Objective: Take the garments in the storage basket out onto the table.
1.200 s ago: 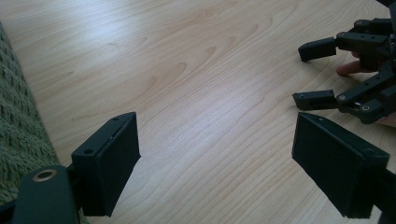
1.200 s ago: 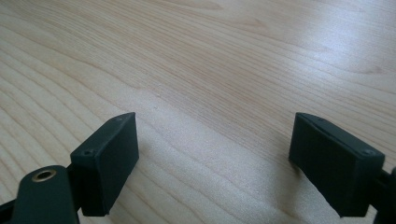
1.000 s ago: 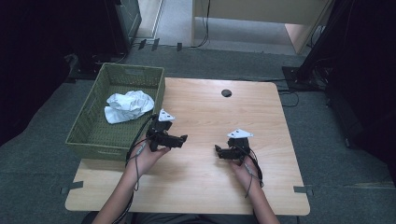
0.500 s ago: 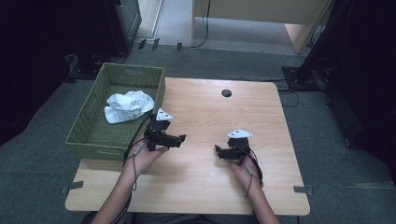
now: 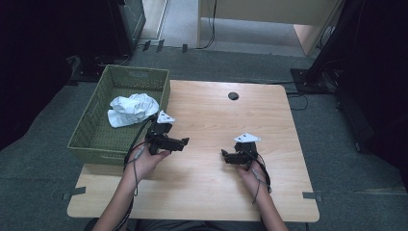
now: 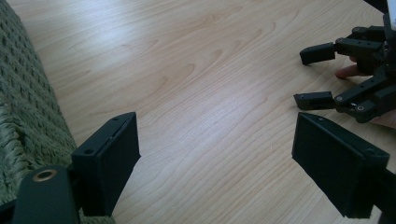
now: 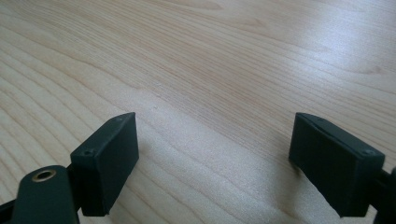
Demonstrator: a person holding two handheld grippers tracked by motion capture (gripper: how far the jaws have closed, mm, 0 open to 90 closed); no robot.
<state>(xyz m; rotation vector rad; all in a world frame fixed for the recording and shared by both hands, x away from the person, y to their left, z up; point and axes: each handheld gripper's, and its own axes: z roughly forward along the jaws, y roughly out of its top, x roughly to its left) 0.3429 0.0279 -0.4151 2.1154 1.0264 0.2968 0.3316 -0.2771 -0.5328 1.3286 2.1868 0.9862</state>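
Pale wooden table (image 5: 211,120) lies bare under both grippers; the left gripper (image 5: 185,141) and right gripper (image 5: 223,155) stand wide open, holding nothing. Behind the left gripper, a crumpled white cloth (image 5: 131,109) sits in the green basket (image 5: 96,139). It looks, probably, soft and light, best pinched at a raised fold.

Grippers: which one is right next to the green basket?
The left gripper: it sits beside the basket, whose woven wall shows in its own view. The right gripper sits mid-table.

Both grippers, left gripper (image 5: 185,141) and right gripper (image 5: 224,155), rest over the bench (image 5: 211,192); a crumpled white cloth (image 5: 131,108) lies in the green basket (image 5: 96,144).
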